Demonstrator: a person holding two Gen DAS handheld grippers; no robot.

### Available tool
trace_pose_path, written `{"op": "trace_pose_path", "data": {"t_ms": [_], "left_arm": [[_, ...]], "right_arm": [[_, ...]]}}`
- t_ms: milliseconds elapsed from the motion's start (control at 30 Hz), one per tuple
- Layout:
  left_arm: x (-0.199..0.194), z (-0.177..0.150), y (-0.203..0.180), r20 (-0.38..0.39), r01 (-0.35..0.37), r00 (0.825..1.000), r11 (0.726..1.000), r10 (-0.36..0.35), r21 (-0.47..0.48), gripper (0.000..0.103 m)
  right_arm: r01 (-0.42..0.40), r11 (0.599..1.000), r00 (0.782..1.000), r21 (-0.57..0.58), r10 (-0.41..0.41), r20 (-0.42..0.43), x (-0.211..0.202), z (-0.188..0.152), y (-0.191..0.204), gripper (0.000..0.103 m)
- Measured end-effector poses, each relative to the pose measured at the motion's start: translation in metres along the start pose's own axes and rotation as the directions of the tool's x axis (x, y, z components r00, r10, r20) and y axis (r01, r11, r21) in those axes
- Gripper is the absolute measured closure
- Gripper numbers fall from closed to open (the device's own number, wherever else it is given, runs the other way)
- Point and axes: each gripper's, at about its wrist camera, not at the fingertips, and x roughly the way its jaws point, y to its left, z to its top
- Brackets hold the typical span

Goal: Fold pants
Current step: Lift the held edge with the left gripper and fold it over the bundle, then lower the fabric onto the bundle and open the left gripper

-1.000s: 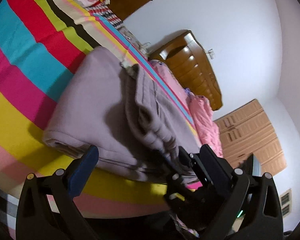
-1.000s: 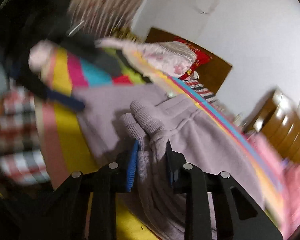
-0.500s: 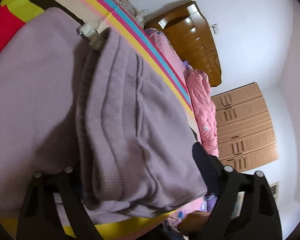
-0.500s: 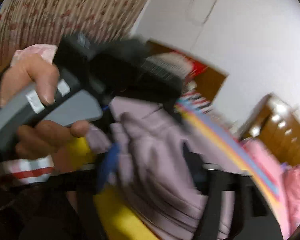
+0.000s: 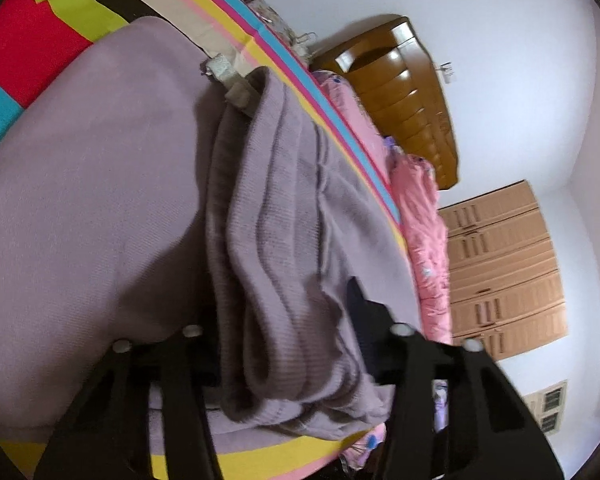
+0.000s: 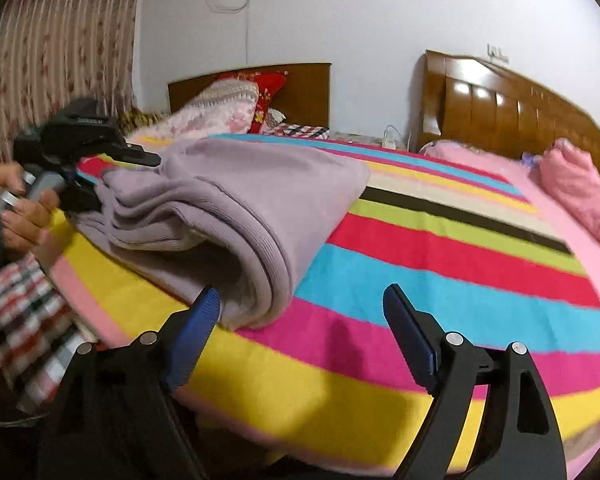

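Soft lilac knit pants (image 6: 236, 200) folded into a thick pile on the striped rainbow blanket (image 6: 440, 264), near its yellow edge at 7 o'clock in the right wrist view. Seen again, filling the left wrist view (image 5: 112, 208), with a bunched ribbed part lying on top at 6 o'clock.

Left gripper (image 5: 276, 344) pushed around that bunched ribbed part, one black finger on each side, cloth between them. Cannot tell if clenched or loose. Same left gripper at 9 o'clock in the right wrist view (image 6: 100, 168), held by a bare hand (image 6: 24, 216), touching the pile's far end.

Right gripper (image 6: 300, 304) released, blue pads (image 6: 198, 316) wide apart, nothing between them. Left pad just beside the folded edge of the pile.

Brown wooden headboard (image 6: 512, 120) at 2 o'clock. Pink fluffy quilt (image 6: 576, 184) just below it. Striped flowery curtain (image 6: 56, 40) at 10 o'clock.
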Motion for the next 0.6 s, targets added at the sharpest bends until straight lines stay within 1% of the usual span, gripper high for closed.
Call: {"op": "trace_pose_path", "data": {"t_ms": [33,67,100,133,167,200,267,300,367,400,433,467,500,533,567,600], "left_arm": [[0.0,-0.001,-0.002,0.004,-0.009,1.0,1.0,0.009,0.005,0.073],[-0.002,-0.002,-0.005,0.014,-0.021,1.0,1.0,0.021,0.018,0.078],[-0.005,-0.004,-0.013,0.029,-0.038,0.999,0.998,0.036,0.051,0.08],[-0.011,-0.006,-0.028,0.051,-0.06,0.997,0.993,0.055,0.106,0.082],[-0.019,-0.006,-0.048,0.075,-0.074,0.995,0.983,0.062,0.169,0.082],[-0.026,-0.006,-0.06,0.088,-0.071,0.995,0.977,0.054,0.202,0.082],[-0.054,0.002,-0.097,0.133,-0.043,0.991,0.953,0.003,0.299,0.083],[-0.067,0.006,-0.107,0.159,-0.046,0.987,0.942,-0.008,0.332,0.083],[-0.101,0.016,-0.117,0.242,-0.087,0.97,0.921,-0.009,0.381,0.083],[-0.111,0.018,-0.113,0.262,-0.097,0.965,0.921,-0.006,0.378,0.083],[-0.122,0.021,-0.099,0.28,-0.119,0.96,0.924,0.014,0.363,0.083],[-0.122,0.024,-0.073,0.271,-0.153,0.961,0.93,0.06,0.334,0.083],[-0.118,0.025,-0.051,0.25,-0.158,0.965,0.943,0.084,0.294,0.083],[-0.107,0.024,-0.017,0.212,-0.152,0.971,0.964,0.106,0.216,0.083],[-0.091,0.019,0.021,0.168,-0.153,0.977,0.979,0.13,0.134,0.082],[-0.079,0.013,0.045,0.142,-0.155,0.98,0.984,0.142,0.09,0.082]], "right_arm": [[0.004,1.0,1.0,-0.005,-0.004,-0.007,0.005,0.002,0.004,0.021],[-0.005,1.0,1.0,-0.006,0.005,-0.021,0.009,0.004,0.008,0.021],[0.025,0.999,0.999,-0.026,-0.026,-0.043,0.016,0.005,0.013,0.023],[0.045,0.998,0.998,-0.043,-0.047,-0.047,0.018,0.005,0.016,0.023],[0.065,0.996,0.997,-0.062,-0.067,-0.032,0.017,0.004,0.02,0.023],[0.082,0.993,0.996,-0.081,-0.085,-0.026,0.015,0.003,0.021,0.023],[0.119,0.986,0.993,-0.119,-0.121,-0.013,0.011,-0.002,0.026,0.021],[0.136,0.981,0.99,-0.14,-0.138,-0.007,0.009,-0.003,0.028,0.021],[0.14,0.979,0.99,-0.148,-0.142,-0.003,0.008,-0.003,0.03,0.021],[0.125,0.981,0.992,-0.149,-0.126,0.004,0.007,-0.002,0.033,0.019],[0.125,0.98,0.992,-0.153,-0.125,0.009,0.007,-0.003,0.035,0.018],[0.13,0.978,0.991,-0.164,-0.13,0.008,0.007,-0.003,0.038,0.018],[0.134,0.976,0.991,-0.171,-0.137,0.0,0.009,-0.004,0.039,0.018],[0.131,0.978,0.991,-0.16,-0.132,0.002,0.009,-0.005,0.035,0.017],[0.118,0.983,0.993,-0.144,-0.12,-0.004,0.01,-0.006,0.03,0.017],[0.096,0.988,0.995,-0.123,-0.098,-0.014,0.01,-0.006,0.026,0.016]]}}
